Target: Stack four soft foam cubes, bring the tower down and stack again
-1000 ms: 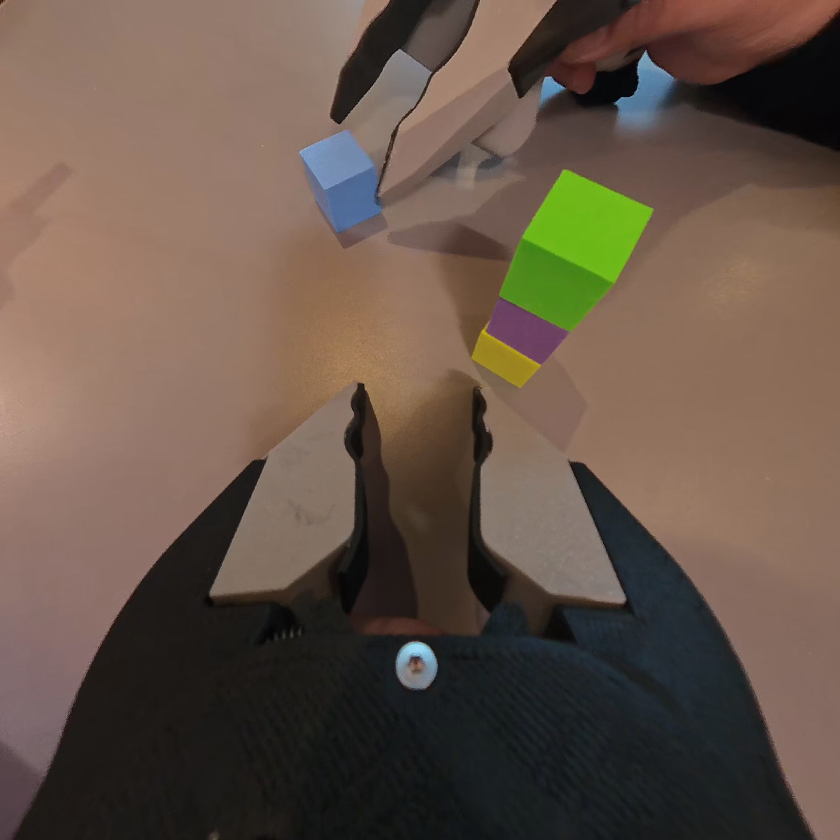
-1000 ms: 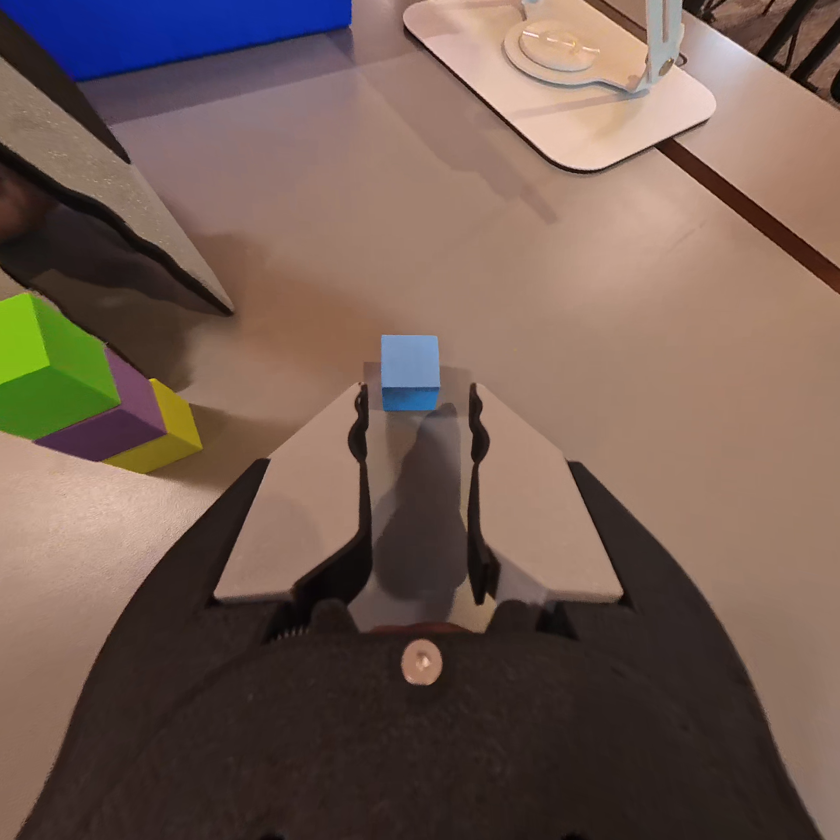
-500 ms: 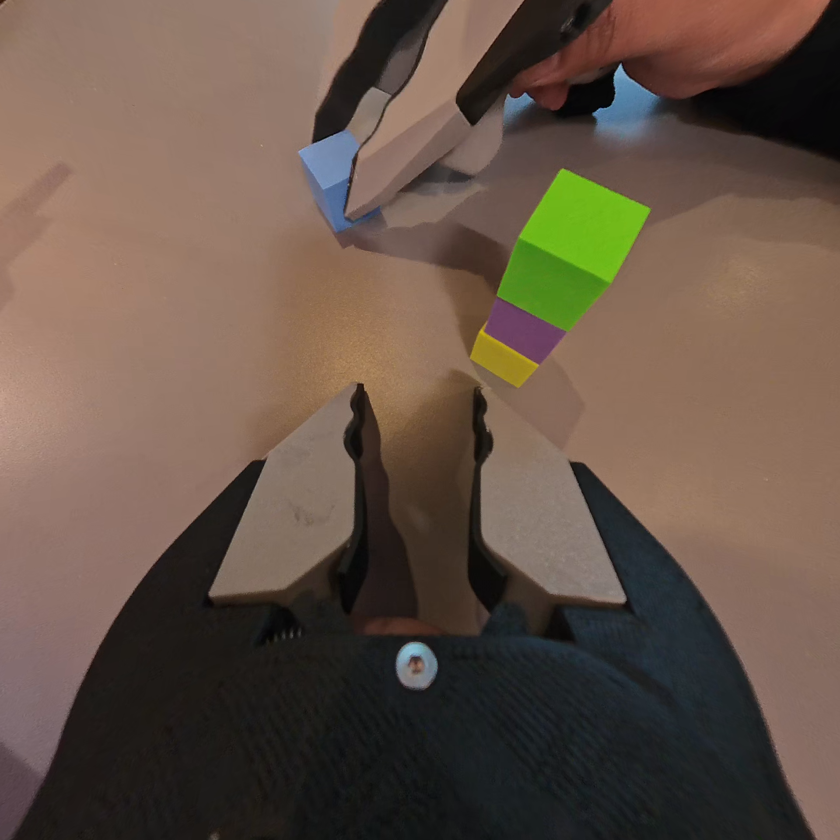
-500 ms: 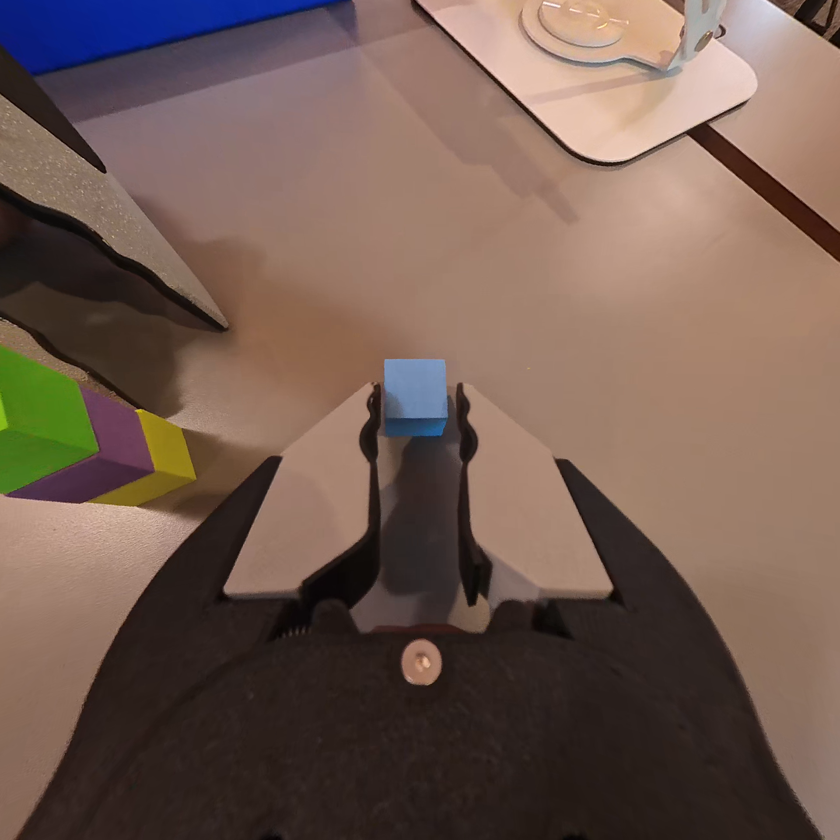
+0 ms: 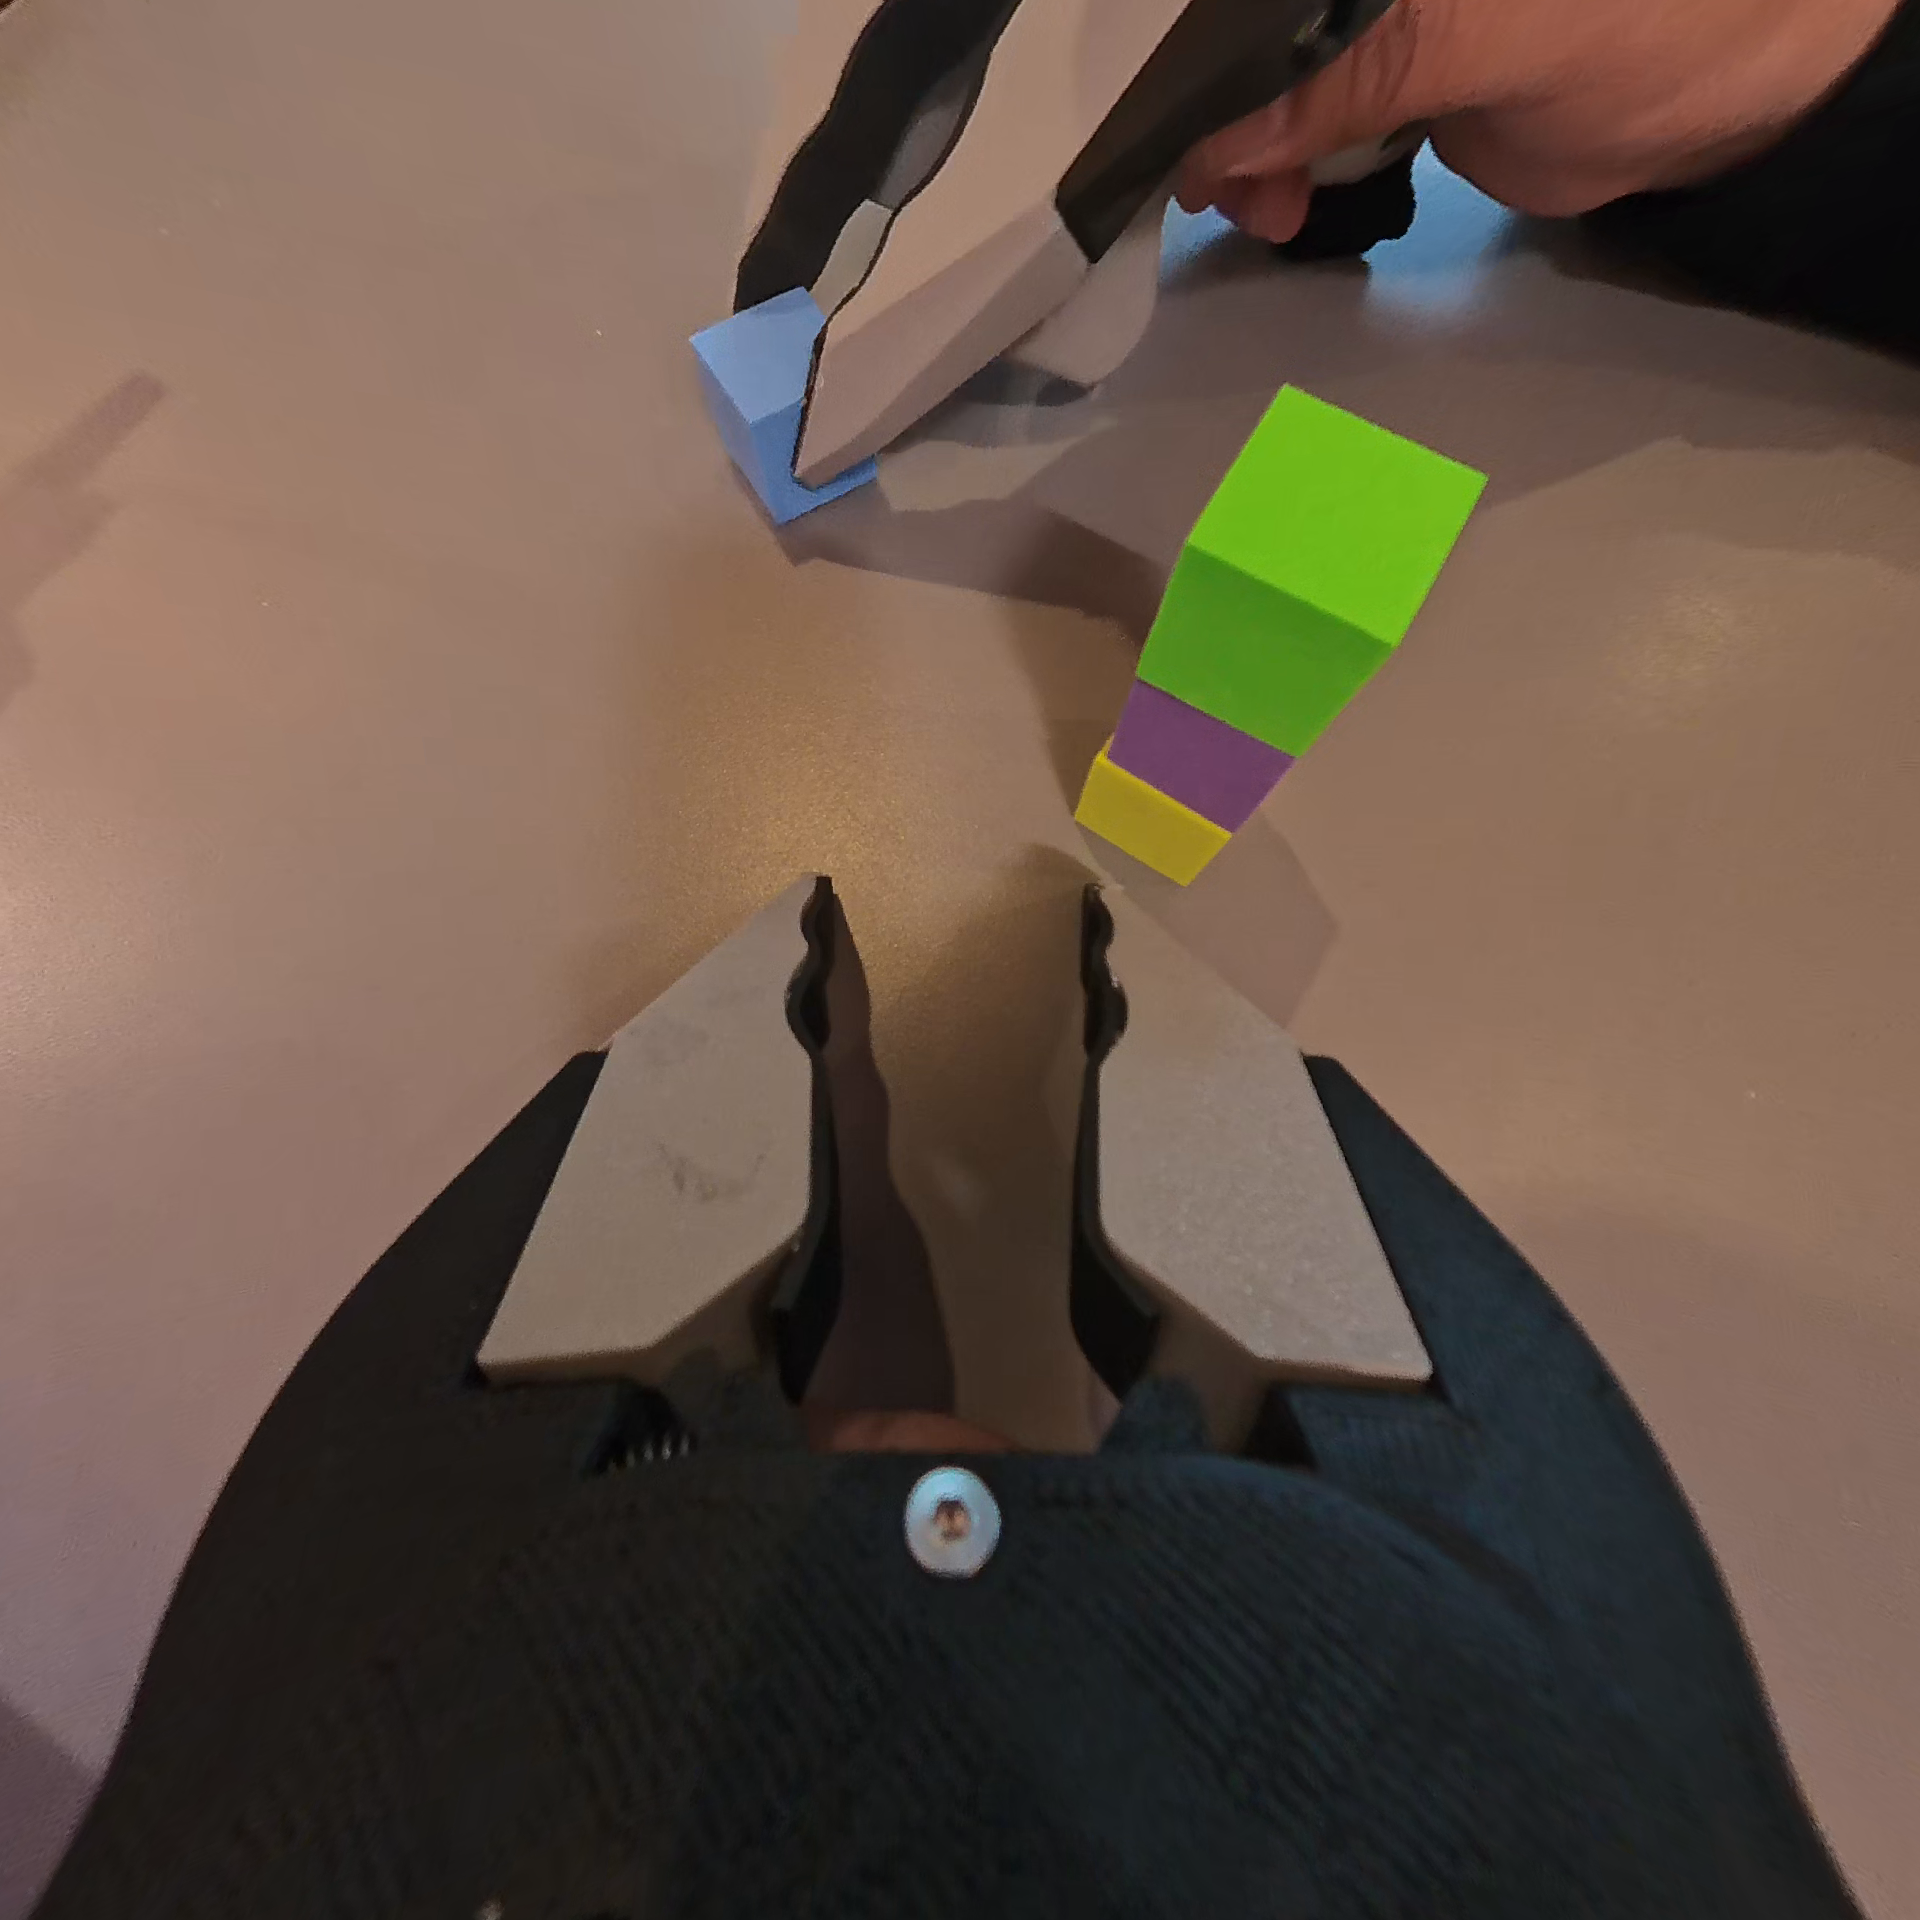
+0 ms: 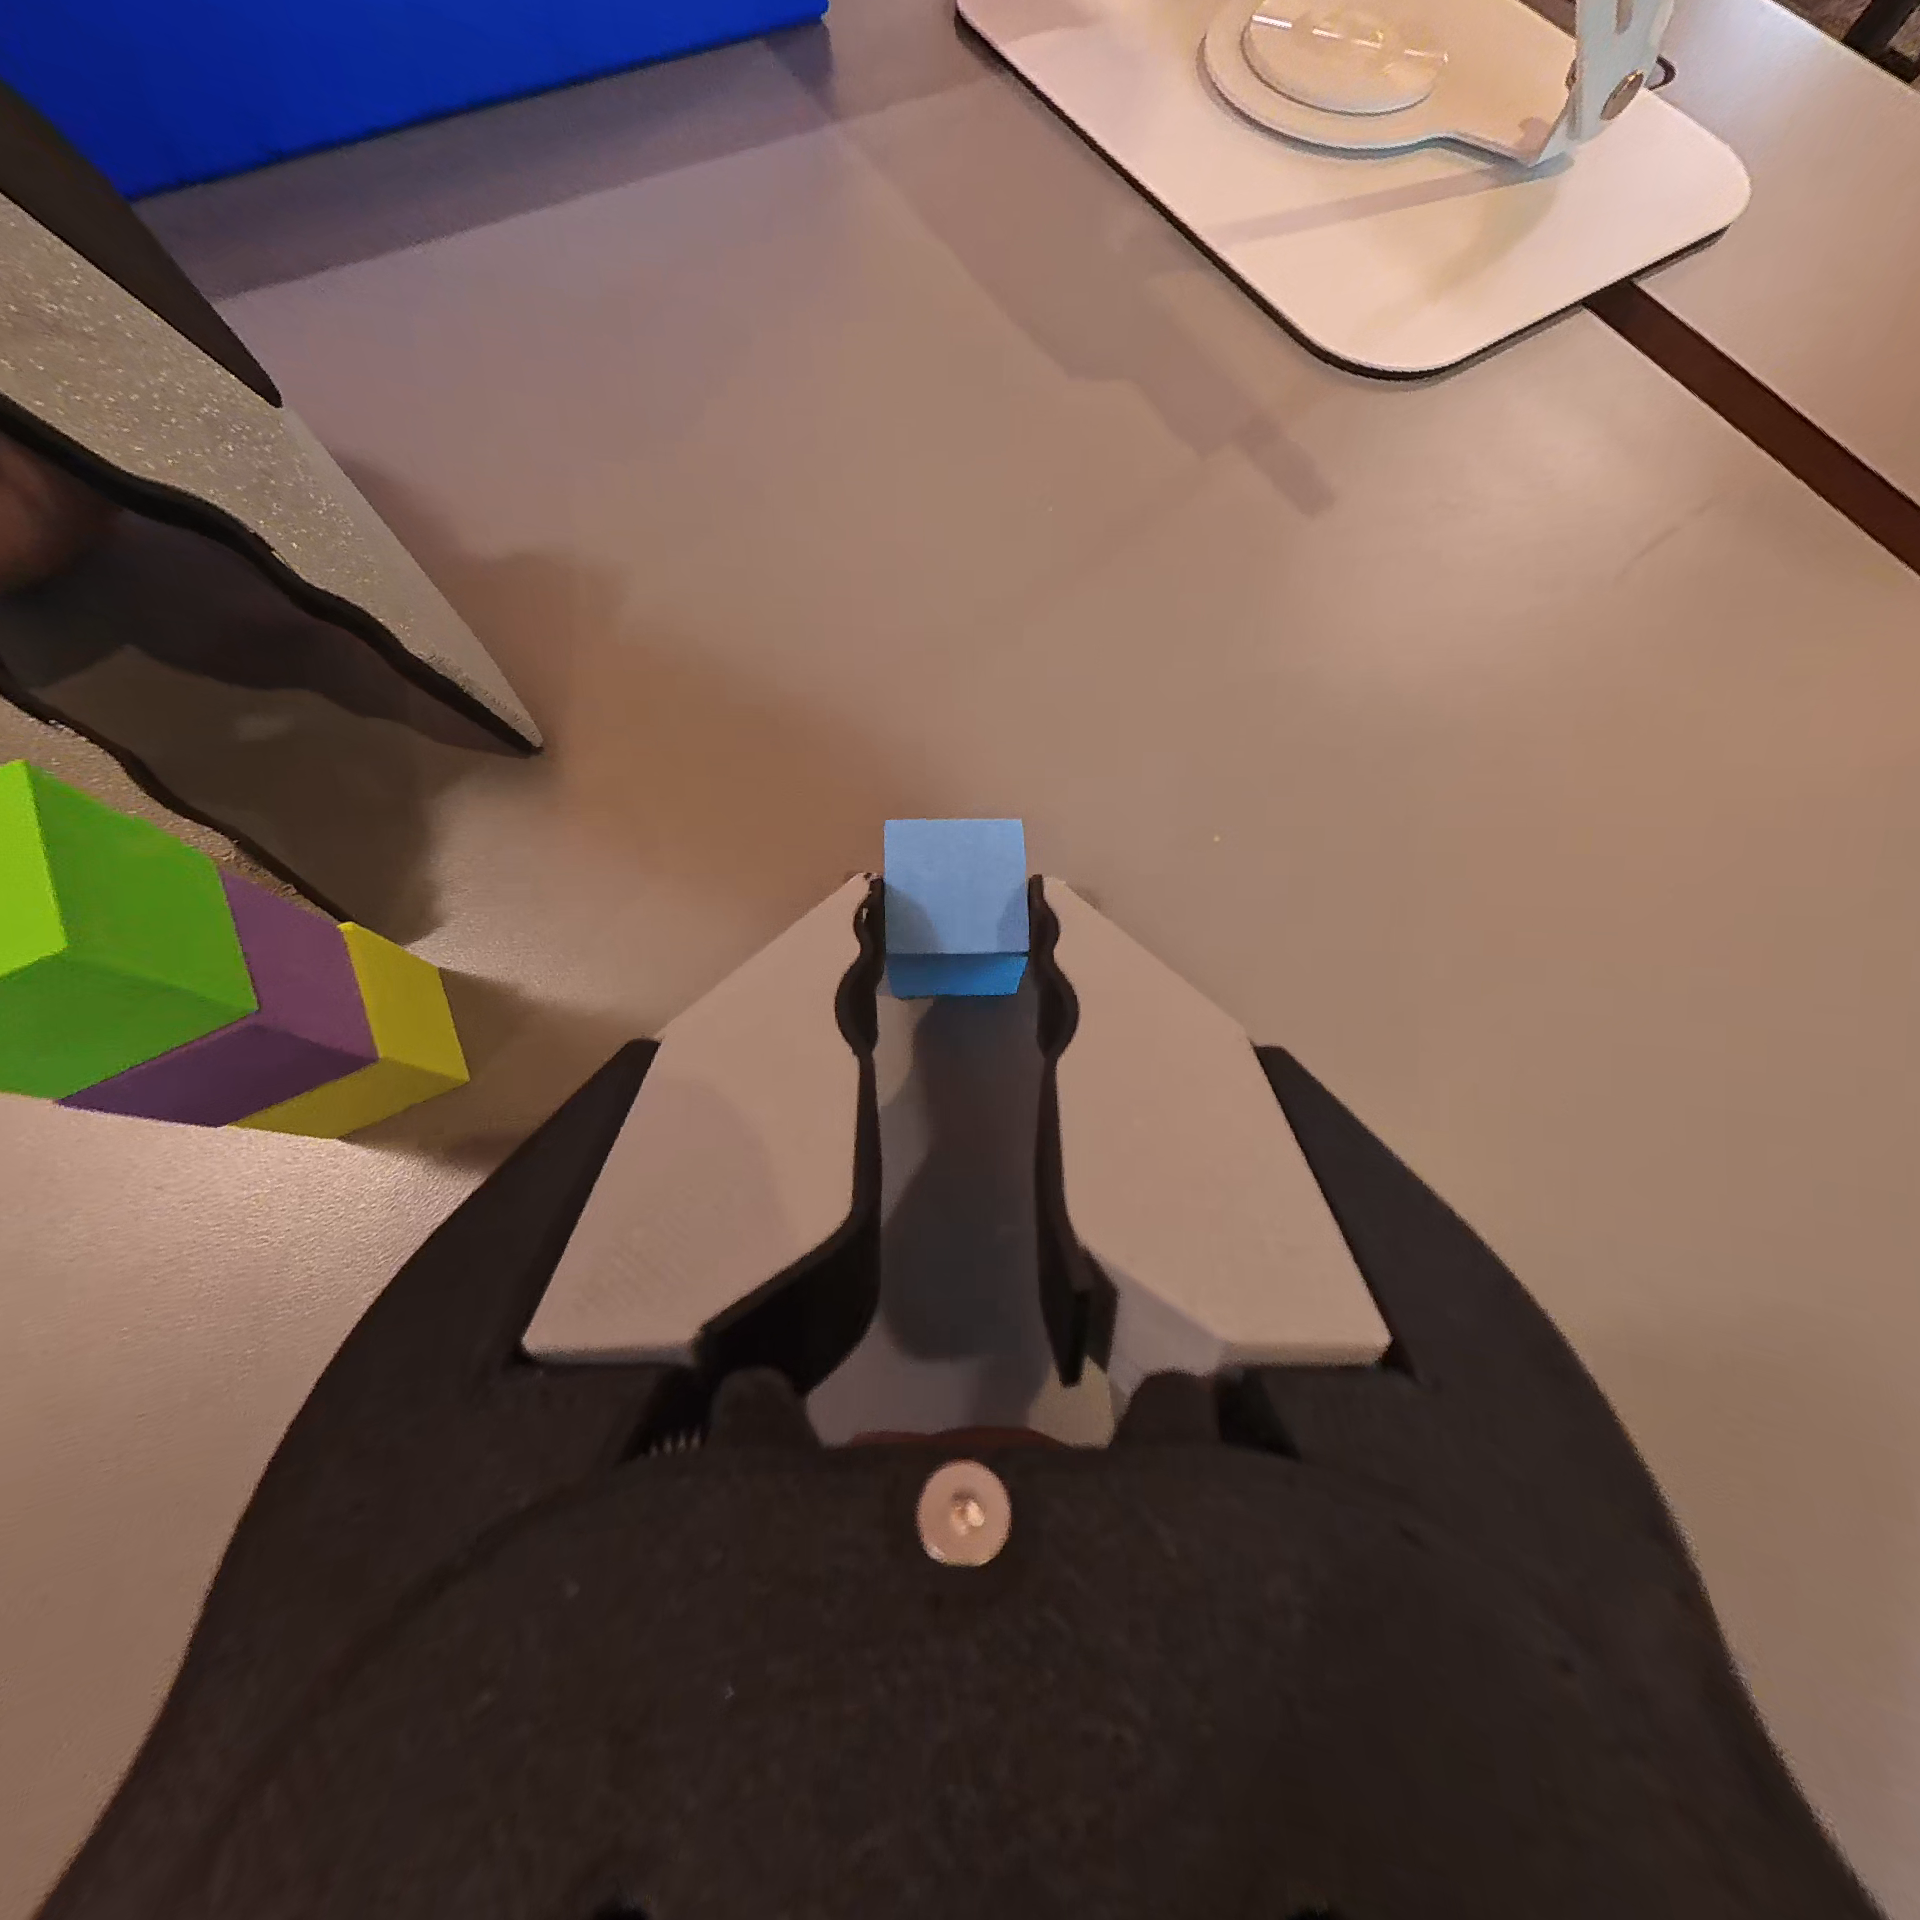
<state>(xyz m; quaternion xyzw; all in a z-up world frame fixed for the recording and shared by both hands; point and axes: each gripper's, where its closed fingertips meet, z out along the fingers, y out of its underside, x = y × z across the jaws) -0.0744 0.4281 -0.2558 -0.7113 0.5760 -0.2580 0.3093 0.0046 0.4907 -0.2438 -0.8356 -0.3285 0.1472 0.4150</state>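
Observation:
A tower of three cubes stands on the brown table: green (image 5: 1309, 561) on purple (image 5: 1195, 758) on yellow (image 5: 1148, 821). My left gripper (image 5: 954, 894) is open and empty, low over the table, just left of and before the tower. My right gripper (image 6: 954, 920) is shut on a blue cube (image 6: 954, 862), which sits at table level between its fingertips. The blue cube (image 5: 753, 384) also shows in the left wrist view, beyond and left of the tower. In the right wrist view the tower's green cube (image 6: 104, 935) is at the left edge.
A white pad (image 6: 1558, 270) with a pale stand on it lies at the far right. A blue box (image 6: 364, 73) stands at the back. A dark seam (image 6: 1766, 416) runs along the right. A hand (image 5: 1558, 104) holds the right gripper.
My right gripper moved forward around the blue cube and closed on it. My left gripper and the tower have not moved.

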